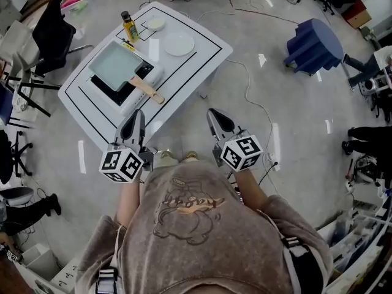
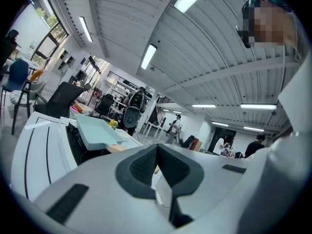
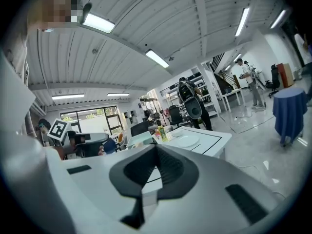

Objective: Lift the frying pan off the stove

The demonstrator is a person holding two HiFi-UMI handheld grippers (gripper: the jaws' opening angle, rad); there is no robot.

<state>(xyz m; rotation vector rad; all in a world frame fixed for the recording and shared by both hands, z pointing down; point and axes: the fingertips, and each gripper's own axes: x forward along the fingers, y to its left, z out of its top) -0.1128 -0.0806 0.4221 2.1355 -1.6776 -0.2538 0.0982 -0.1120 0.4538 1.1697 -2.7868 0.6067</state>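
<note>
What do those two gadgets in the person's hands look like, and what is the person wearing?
Each hand carries pale grey tongs, the left tongs and right tongs, tapering to a point, with dark ribbed pads inside. Behind each sits a white cube printed with black square markers. The person wears a brownish-grey sweatshirt with a printed drawing.

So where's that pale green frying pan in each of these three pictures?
Head view: the frying pan is upper left, on the stove.
Left gripper view: the frying pan is left of centre, just above the jaws.
Right gripper view: the frying pan is small, near the centre, just above the jaws.
Shared landmark: the white table with black lines.
</note>
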